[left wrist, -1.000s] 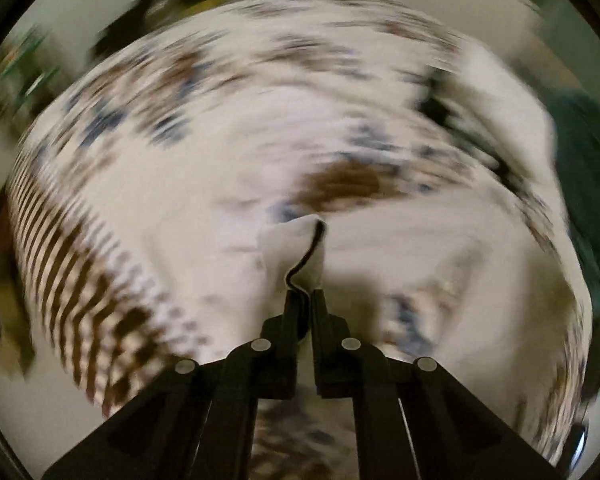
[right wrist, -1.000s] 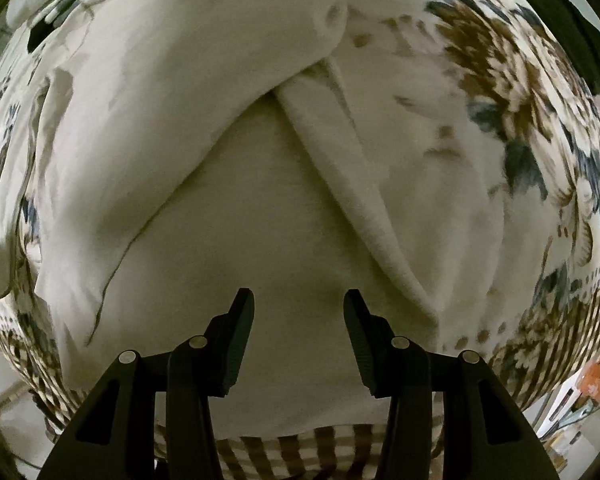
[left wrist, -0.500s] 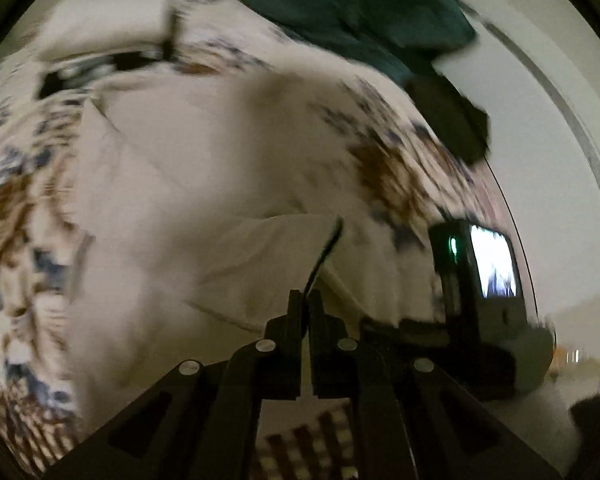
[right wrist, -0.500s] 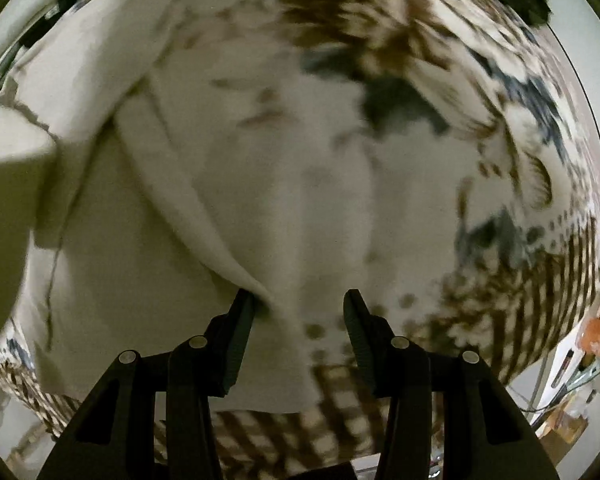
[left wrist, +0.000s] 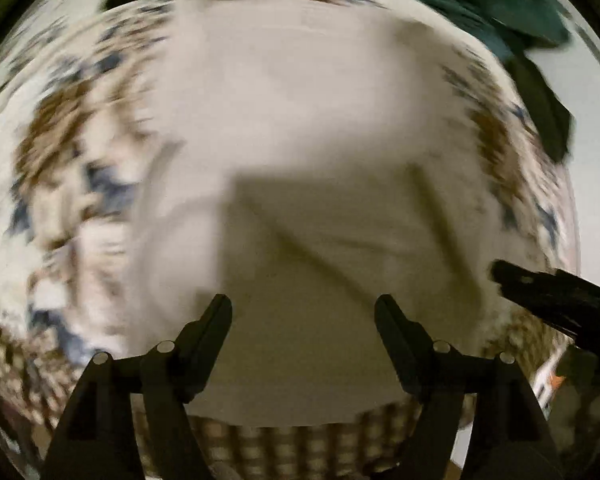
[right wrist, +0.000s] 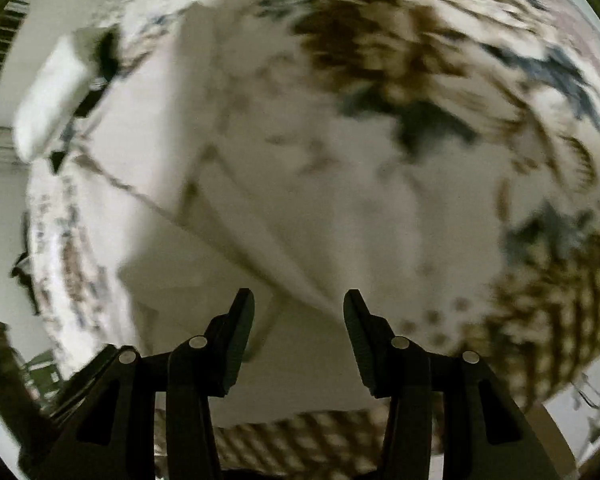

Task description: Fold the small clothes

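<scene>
A cream-white garment (left wrist: 300, 128) lies spread over a floral bedspread (left wrist: 60, 152), with a folded flap across its near part. My left gripper (left wrist: 303, 312) hovers above that near part; its jaws are opening and nothing is between them. In the right wrist view the same garment (right wrist: 172, 264) fills the lower left, its folded hem running diagonally toward my right gripper (right wrist: 299, 308). That gripper stands half open above the hem with nothing pinched. The right gripper's black finger (left wrist: 540, 284) pokes in at the left view's right edge. Both views are motion-blurred.
A dark green cloth (left wrist: 480, 4) and a black item (left wrist: 544, 112) lie at the bed's far right. A white folded piece with black trim (right wrist: 56, 92) sits at the far left. The checked border of the bedspread (right wrist: 320, 436) marks the near edge.
My left gripper was shut on the garment's dark-trimmed edge; now its jaws are wide and empty, the fabric laid down. The right gripper swung right and rose off the garment, its opening unchanged.
</scene>
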Action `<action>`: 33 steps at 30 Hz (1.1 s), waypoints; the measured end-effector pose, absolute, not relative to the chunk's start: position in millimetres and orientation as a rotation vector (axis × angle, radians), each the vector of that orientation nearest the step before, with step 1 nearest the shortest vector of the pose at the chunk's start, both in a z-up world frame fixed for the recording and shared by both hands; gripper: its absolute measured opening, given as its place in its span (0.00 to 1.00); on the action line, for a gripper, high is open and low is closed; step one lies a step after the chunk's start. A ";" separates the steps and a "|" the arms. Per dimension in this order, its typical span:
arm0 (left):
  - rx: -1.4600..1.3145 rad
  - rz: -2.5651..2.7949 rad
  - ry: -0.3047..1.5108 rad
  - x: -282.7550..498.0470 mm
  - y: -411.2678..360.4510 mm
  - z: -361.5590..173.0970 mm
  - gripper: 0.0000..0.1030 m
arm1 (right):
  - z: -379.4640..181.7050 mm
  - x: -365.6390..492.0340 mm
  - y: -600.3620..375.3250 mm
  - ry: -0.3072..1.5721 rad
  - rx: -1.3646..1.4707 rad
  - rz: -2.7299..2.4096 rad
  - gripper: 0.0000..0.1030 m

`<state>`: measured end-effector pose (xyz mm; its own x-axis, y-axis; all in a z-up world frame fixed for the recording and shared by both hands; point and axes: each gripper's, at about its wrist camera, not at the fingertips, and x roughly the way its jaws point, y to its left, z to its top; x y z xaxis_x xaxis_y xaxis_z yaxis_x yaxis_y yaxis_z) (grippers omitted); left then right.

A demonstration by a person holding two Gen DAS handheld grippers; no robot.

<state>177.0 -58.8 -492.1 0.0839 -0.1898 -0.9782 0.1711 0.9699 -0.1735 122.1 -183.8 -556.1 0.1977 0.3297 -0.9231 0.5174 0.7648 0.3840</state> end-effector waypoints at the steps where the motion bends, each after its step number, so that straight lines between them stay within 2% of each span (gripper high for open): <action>1: -0.028 -0.228 1.465 179.9 -44.8 -494.3 0.70 | -560.7 127.2 -183.7 1.407 0.752 -0.118 0.48; 7: -0.049 0.011 1.507 182.7 30.4 -518.5 0.70 | -623.8 136.4 -178.3 1.535 0.722 -0.074 0.48; 8: -0.053 0.029 1.508 181.7 37.4 -520.7 0.70 | -627.1 135.5 -179.7 1.552 0.712 -0.094 0.40; 9: -0.051 0.052 1.515 180.3 45.2 -524.0 0.70 | -631.6 131.5 -185.0 1.556 0.690 -0.128 0.09; 10: -0.054 0.064 1.520 179.3 49.8 -525.6 0.70 | -636.9 128.1 -190.0 1.559 0.672 -0.144 0.04; 16: -0.119 0.051 1.551 165.3 69.6 -533.8 0.70 | -610.8 100.9 -206.0 1.579 0.493 -0.221 0.02; 20: -0.153 0.010 1.585 157.2 70.5 -545.1 0.70 | -608.7 91.3 -219.4 1.629 0.516 -0.174 0.03; 22: -0.183 -0.015 1.607 153.7 70.8 -551.2 0.70 | -601.3 88.5 -230.7 1.623 0.572 -0.143 0.13; 24: -0.207 -0.038 1.621 150.0 71.1 -556.8 0.69 | -589.3 77.1 -253.1 1.600 0.620 -0.141 0.43; 25: -0.217 -0.054 1.620 148.4 71.1 -558.9 0.69 | -584.7 70.5 -266.9 1.586 0.640 -0.157 0.46; 27: -0.215 -0.083 1.613 143.4 68.8 -561.8 0.69 | -579.8 52.0 -290.7 1.580 0.681 -0.204 0.47; 28: -0.208 -0.105 1.612 139.6 67.2 -562.8 0.65 | -583.0 42.9 -300.3 1.597 0.706 -0.214 0.47; 30: -0.196 -0.128 1.622 131.2 57.4 -568.5 0.42 | -594.3 30.8 -310.8 1.633 0.741 -0.233 0.47; 31: -0.191 -0.139 1.625 126.8 55.4 -569.3 0.39 | -599.5 23.6 -318.5 1.648 0.759 -0.232 0.47; 33: -0.184 -0.167 1.629 116.9 50.8 -570.5 0.15 | -610.6 18.8 -321.7 1.681 0.792 -0.200 0.47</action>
